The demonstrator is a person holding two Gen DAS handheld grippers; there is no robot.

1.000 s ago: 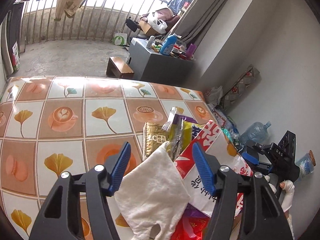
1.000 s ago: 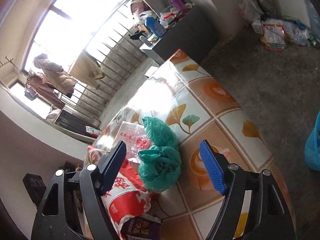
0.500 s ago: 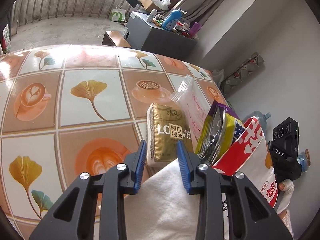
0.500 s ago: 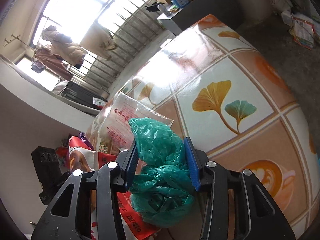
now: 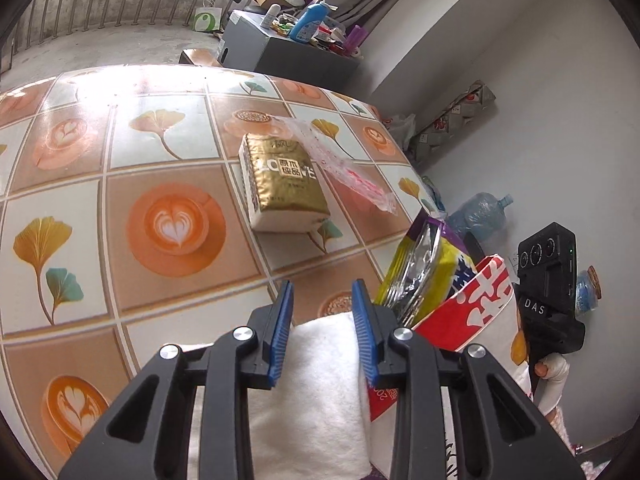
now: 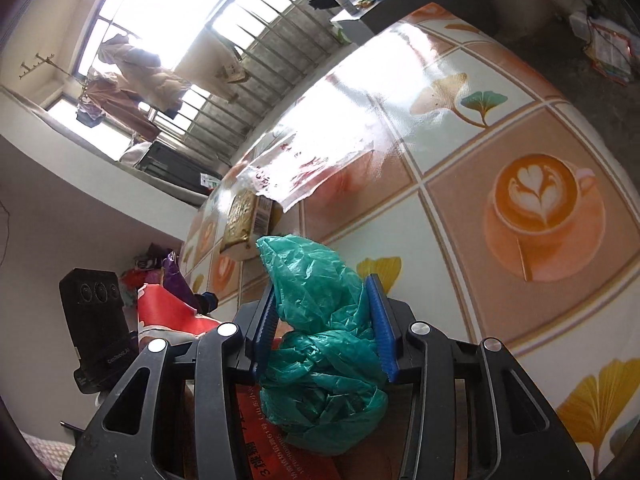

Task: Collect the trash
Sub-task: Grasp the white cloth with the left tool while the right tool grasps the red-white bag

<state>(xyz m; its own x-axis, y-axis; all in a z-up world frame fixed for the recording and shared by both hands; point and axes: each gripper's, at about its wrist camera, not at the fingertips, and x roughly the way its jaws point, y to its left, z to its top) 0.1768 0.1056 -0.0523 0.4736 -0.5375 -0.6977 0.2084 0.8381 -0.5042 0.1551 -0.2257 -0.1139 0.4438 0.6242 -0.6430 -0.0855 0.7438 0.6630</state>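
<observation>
Left gripper (image 5: pixel 322 330): white paper towel (image 5: pixel 316 396) is pinched, jaws just closed on it.
Right gripper (image 6: pixel 324 322): crumpled green plastic bag (image 6: pixel 320 344) is clamped above the table (image 6: pixel 520 120).
Risk: thin film could be slipped free; gold tissue pack (image 5: pixel 284 184) and clear wrapper (image 5: pixel 344 164) could be left behind.

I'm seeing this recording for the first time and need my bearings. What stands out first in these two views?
The left gripper is closed on a white cloth, and the right gripper is clamped on a crumpled green plastic bag, both low in the foreground. Under them spreads a glossy tablecloth printed with coffee cups and ginkgo leaves. On it lies a gold tissue pack with a clear wrapper beside it.
</observation>
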